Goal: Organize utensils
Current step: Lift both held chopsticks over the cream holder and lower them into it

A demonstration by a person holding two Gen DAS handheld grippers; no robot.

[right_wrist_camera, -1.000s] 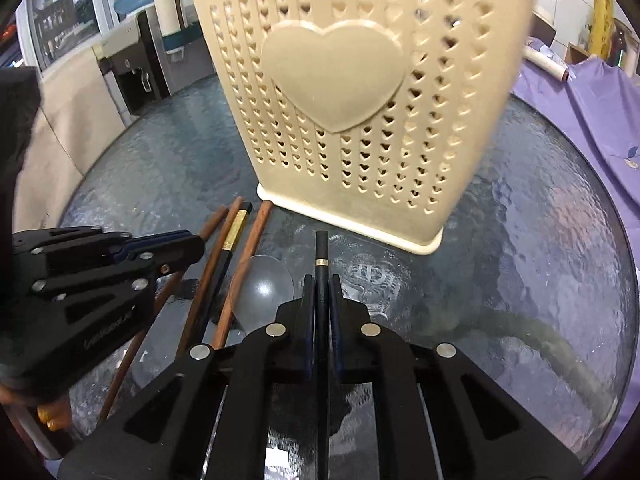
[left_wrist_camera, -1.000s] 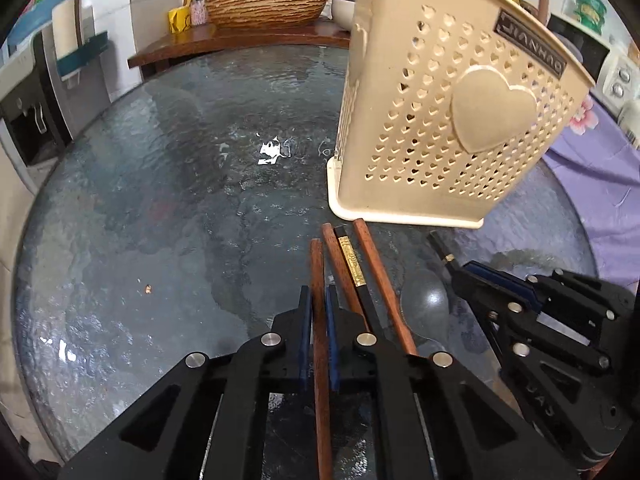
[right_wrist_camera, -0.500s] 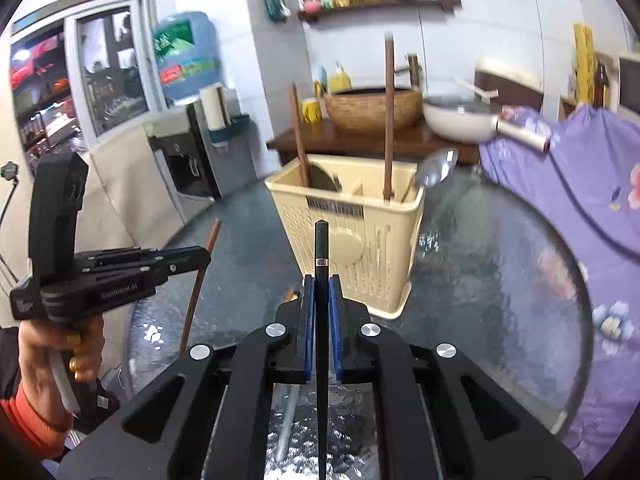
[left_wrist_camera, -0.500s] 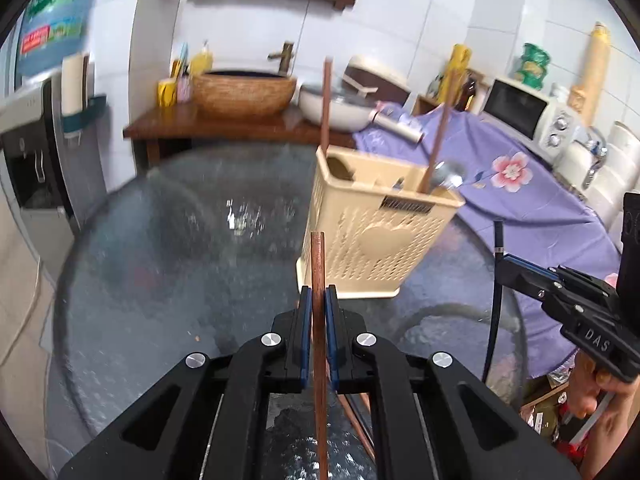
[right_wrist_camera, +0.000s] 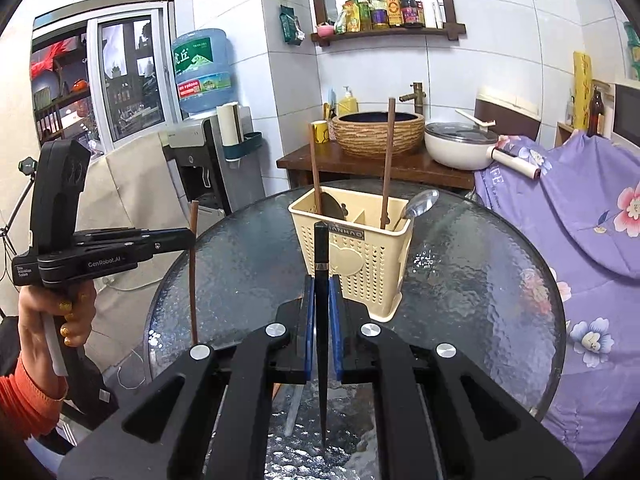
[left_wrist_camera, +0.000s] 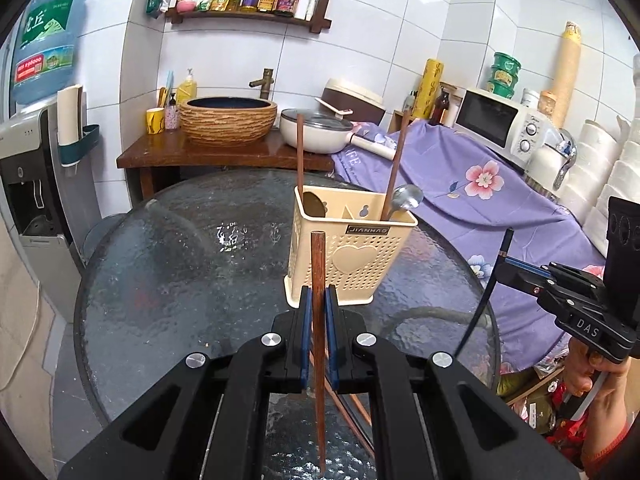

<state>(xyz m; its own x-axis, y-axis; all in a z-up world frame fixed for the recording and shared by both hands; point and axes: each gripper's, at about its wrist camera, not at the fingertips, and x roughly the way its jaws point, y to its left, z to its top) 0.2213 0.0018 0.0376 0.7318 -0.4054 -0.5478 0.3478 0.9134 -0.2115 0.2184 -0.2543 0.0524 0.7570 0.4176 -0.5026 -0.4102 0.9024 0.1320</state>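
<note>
A cream perforated utensil holder (left_wrist_camera: 352, 252) (right_wrist_camera: 356, 256) stands on the round glass table (left_wrist_camera: 180, 272). It holds two brown chopsticks (left_wrist_camera: 300, 148) and a metal spoon (left_wrist_camera: 406, 198). My left gripper (left_wrist_camera: 319, 304) is shut on a brown chopstick (left_wrist_camera: 319, 272), held upright above the table in front of the holder; it also shows in the right wrist view (right_wrist_camera: 193, 240). My right gripper (right_wrist_camera: 321, 304) is shut on a black chopstick (right_wrist_camera: 321, 252), upright, to the right of the holder; it also shows in the left wrist view (left_wrist_camera: 500, 260). More brown chopsticks (left_wrist_camera: 348, 404) lie on the table under the left gripper.
A wooden counter (left_wrist_camera: 224, 156) with a woven basin and a white pan stands behind the table. A purple floral cloth (left_wrist_camera: 480, 184) covers furniture at the right. A water dispenser (left_wrist_camera: 28, 184) stands at the left.
Both grippers have lifted their chopsticks off the table and pulled back and up from the holder, turning the chopsticks upright. The holder now looks small and farther off.
</note>
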